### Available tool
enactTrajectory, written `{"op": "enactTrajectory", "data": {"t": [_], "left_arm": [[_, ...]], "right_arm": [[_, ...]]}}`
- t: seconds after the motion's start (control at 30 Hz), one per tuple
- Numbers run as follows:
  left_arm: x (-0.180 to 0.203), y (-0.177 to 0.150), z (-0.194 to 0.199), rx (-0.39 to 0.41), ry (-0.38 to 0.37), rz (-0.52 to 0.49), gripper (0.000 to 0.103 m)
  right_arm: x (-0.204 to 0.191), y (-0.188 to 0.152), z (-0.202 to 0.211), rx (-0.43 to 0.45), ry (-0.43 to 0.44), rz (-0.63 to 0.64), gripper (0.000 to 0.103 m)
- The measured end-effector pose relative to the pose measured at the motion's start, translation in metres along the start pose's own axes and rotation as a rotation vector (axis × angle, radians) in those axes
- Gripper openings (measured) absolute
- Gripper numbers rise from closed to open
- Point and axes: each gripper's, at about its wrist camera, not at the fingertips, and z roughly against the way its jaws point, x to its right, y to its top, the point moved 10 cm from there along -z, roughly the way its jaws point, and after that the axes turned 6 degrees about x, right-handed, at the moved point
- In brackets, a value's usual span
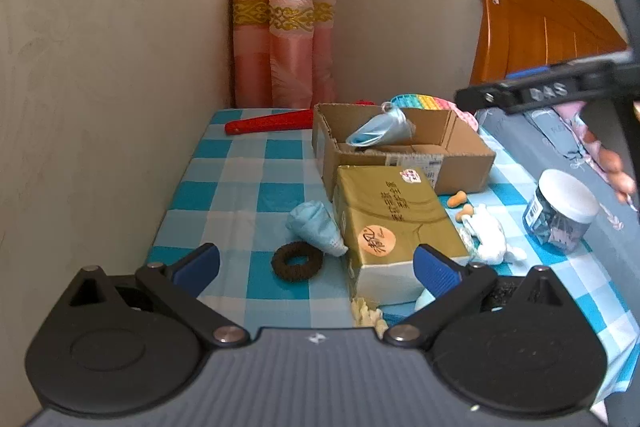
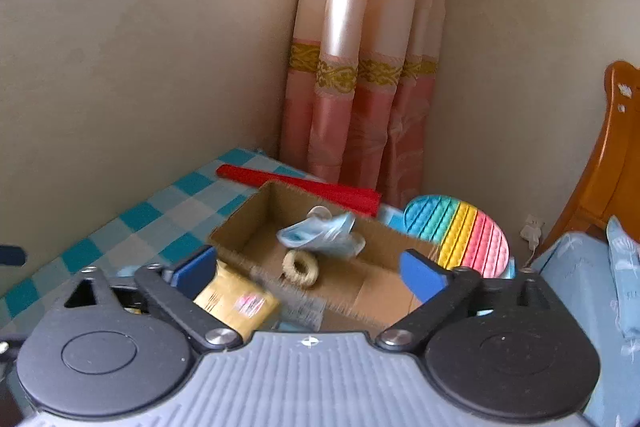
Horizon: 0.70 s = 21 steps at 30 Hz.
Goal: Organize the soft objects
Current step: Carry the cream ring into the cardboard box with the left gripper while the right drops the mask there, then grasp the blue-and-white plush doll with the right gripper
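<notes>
An open cardboard box (image 1: 464, 155) stands on the blue checked tablecloth (image 1: 240, 179). A crumpled blue face mask (image 1: 380, 133) lies in it; the right wrist view shows the mask (image 2: 320, 233) and a beige hair ring (image 2: 300, 269) inside the box (image 2: 248, 227). On the cloth lie a folded blue mask (image 1: 316, 227), a dark brown scrunchie (image 1: 297, 262) and a white plush toy (image 1: 490, 233). My left gripper (image 1: 316, 269) is open, just short of the scrunchie. My right gripper (image 2: 310, 267) is open and empty above the box; its body shows at the left wrist view's upper right (image 1: 532, 93).
A gold box (image 1: 394, 223) stands in front of the cardboard box. A red folded fan (image 1: 268, 123) lies at the back. A rainbow pop toy (image 2: 460, 235) leans behind the box. A lidded jar (image 1: 560, 213) stands right. Walls and a curtain (image 1: 284, 27) close off the left and back.
</notes>
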Motion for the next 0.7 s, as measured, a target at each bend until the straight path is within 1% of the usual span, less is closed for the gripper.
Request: {"op": "enactTrajectory", "data": {"t": [0.13, 0.3, 0.47, 0.57, 0.63, 0.7], "left_arm": [[-0.001, -0.003, 0.003, -0.003, 0.008, -0.005, 0.102], [-0.004, -0.009, 0.006, -0.006, 0.026, -0.007, 0.102], [-0.012, -0.018, 0.008, -0.018, 0.047, -0.011, 0.102], [-0.017, -0.023, 0.008, -0.024, 0.069, -0.012, 0.102], [-0.021, -0.025, 0.008, -0.026, 0.091, -0.017, 0.102], [-0.025, -0.027, 0.009, -0.024, 0.101, -0.019, 0.102]], "right_arm": [[-0.016, -0.024, 0.019, -0.026, 0.029, -0.036, 0.103], [-0.041, -0.061, 0.036, -0.036, 0.046, -0.036, 0.103], [-0.068, -0.097, 0.040, -0.078, 0.082, -0.047, 0.103], [-0.083, -0.110, 0.043, -0.093, 0.106, -0.031, 0.100], [-0.092, -0.114, 0.043, -0.104, 0.130, -0.016, 0.094], [-0.104, -0.118, 0.041, -0.125, 0.157, 0.003, 0.086]]}}
